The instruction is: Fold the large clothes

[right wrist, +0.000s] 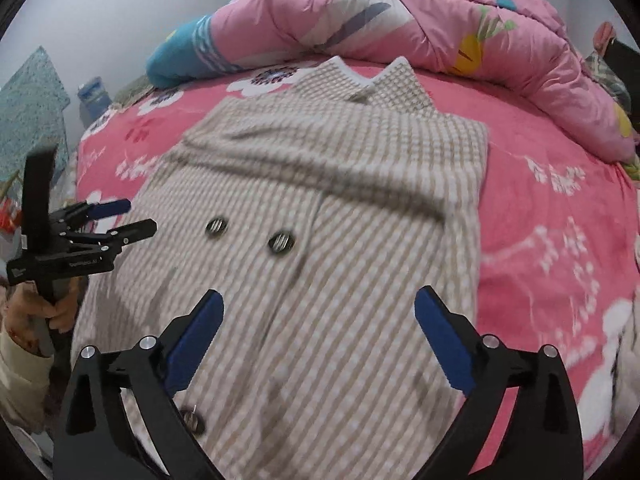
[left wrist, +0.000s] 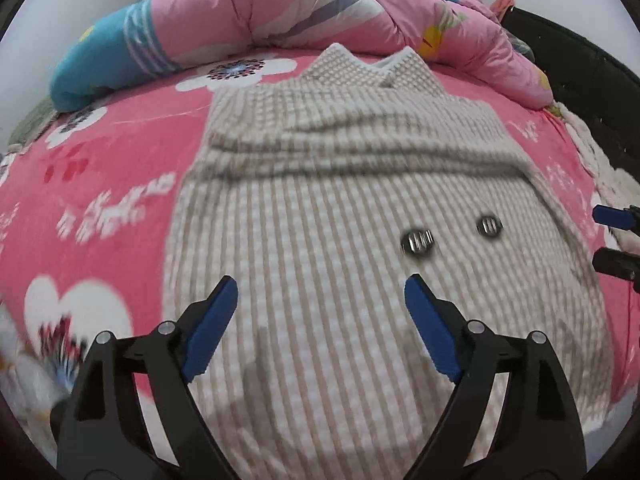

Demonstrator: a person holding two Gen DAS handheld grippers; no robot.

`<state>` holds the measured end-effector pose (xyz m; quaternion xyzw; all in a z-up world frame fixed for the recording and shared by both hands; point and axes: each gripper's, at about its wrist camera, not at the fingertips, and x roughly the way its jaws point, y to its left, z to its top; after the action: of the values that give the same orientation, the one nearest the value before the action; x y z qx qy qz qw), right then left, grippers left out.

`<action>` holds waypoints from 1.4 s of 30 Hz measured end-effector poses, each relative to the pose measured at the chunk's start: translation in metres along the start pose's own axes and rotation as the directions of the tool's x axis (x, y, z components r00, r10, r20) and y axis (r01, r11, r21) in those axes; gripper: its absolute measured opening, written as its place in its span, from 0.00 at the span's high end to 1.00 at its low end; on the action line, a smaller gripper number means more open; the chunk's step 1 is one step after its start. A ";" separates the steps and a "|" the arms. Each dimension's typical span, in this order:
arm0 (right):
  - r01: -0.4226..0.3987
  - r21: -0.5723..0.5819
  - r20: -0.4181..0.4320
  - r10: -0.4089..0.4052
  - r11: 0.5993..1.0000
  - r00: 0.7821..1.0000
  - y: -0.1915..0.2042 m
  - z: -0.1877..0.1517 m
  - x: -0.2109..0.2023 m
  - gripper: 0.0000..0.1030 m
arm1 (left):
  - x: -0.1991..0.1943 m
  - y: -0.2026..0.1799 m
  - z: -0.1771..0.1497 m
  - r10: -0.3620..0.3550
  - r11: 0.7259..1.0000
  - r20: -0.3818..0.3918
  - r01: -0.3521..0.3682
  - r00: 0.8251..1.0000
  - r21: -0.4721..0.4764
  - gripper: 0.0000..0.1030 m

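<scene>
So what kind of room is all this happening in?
Most likely a bedroom: the checked coat lies spread on a bed with a pink floral sheet, and a rolled pink quilt sits along its far side.

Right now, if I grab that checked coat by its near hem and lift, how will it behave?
The checked coat will probably drape and sag, since it already lies in soft folds across its middle. It looks thick, so likely fairly heavy. The plush pink bedsheet may drag on it rather than let it slide.

A beige-and-white checked coat point(left wrist: 360, 208) is showing dark metallic buttons point(right wrist: 216, 227). The bedsheet point(left wrist: 100, 184) is showing pink with white flowers, the quilt point(right wrist: 460, 32) paler pink beside a turquoise striped end.
</scene>
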<state>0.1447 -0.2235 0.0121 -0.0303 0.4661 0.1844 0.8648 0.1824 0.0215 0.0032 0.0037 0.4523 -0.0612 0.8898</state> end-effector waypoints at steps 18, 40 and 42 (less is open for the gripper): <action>0.086 0.045 -0.048 -0.084 0.995 0.995 0.045 -0.053 0.015 0.06 | 0.010 -0.007 -0.057 0.120 0.993 -0.033 -0.121 0.992 -0.008 0.17; 0.262 0.253 -0.272 -0.191 0.931 0.943 0.046 -0.049 0.061 0.06 | 0.021 0.000 -0.066 0.070 0.997 0.026 -0.069 0.997 -0.041 0.08; 0.273 0.266 -0.277 -0.199 0.925 0.940 0.048 -0.045 0.065 0.06 | 0.019 0.000 -0.070 0.076 0.996 0.040 -0.075 0.996 -0.041 0.08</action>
<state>0.1245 -0.1697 -0.0604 0.0226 0.5844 0.0001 0.8111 0.1371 0.0234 -0.0534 0.0019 0.4344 -0.0187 0.9005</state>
